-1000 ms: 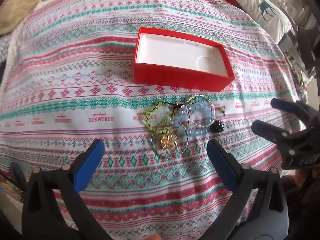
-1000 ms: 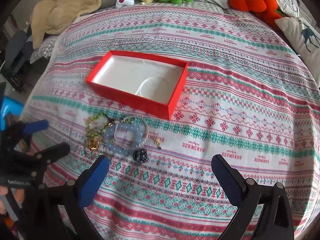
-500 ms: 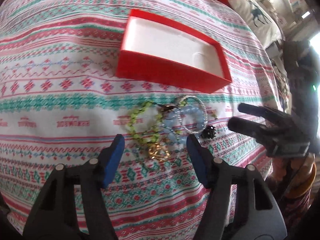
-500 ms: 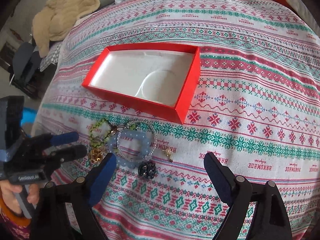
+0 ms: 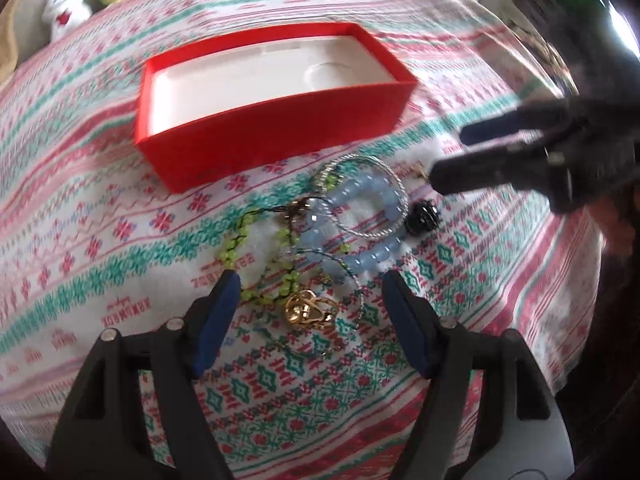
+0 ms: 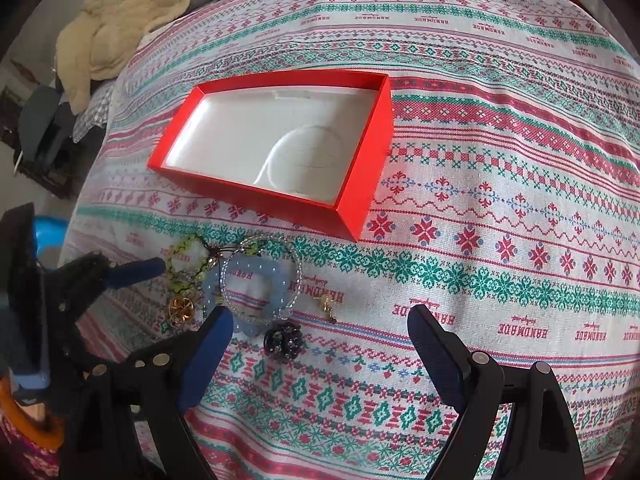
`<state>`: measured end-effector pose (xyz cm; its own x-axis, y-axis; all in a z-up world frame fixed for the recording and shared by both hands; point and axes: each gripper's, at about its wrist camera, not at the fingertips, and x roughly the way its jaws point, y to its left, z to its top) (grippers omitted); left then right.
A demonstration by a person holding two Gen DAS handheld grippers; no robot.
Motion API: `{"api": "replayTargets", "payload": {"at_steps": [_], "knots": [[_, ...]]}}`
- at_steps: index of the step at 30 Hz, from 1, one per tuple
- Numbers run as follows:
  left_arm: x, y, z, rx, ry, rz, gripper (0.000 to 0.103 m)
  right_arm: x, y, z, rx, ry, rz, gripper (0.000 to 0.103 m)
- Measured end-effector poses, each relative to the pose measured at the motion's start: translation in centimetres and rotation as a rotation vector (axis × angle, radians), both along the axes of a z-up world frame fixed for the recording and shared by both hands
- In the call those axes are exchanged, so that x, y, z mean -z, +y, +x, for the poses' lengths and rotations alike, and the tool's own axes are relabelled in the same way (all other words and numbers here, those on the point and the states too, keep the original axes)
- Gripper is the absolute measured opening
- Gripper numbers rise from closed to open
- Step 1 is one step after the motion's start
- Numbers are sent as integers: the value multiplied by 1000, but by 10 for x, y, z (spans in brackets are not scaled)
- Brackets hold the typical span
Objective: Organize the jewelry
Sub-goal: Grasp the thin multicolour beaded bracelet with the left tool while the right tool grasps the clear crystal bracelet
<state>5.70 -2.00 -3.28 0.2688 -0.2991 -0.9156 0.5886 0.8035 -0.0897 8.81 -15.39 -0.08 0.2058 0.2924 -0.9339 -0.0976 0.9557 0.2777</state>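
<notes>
left claw [image 5: 310, 292] spreading released around gold charm [image 5: 310, 311] | right claw [image 6: 320, 328] hanging released, black bead [image 6: 283, 339] between its tips | red box [image 6: 362, 192] sitting beyond both

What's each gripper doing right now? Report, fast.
Left gripper: open, holding nothing, fingers either side of the gold charm.
Right gripper: open, holding nothing, over the cloth near the black bead.
</notes>
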Motion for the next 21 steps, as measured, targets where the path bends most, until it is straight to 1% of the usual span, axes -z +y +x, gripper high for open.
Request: {"api": "replayTargets", "payload": {"at_steps": [4,7,9,12,13,16,19,21], "knots": [[5,-10,0,61,-43,49,74,0,-3,-2,-3,4,3,90],[12,-18,5,68,-48,91,74,1,-3,-2,-6,0,4,90],[15,-21,8,64,-43,90,74,2,-2,0,-2,-2,2,90],[17,-21,13,45,-30,67,74,4,1,3,7,-1,1,90],[17,-19,15,38,-24,64,72,5,3,5,6,0,-1,90],[19,-17,14,30,-14,71,61,9,13,8,-12,3,-10,90],[19,-12,12,22,-16,73,58,11,26,10,-46,-5,-40,90],[18,-8,13,10,-16,71,57,14,34,11,-74,-13,-65,90]]}}
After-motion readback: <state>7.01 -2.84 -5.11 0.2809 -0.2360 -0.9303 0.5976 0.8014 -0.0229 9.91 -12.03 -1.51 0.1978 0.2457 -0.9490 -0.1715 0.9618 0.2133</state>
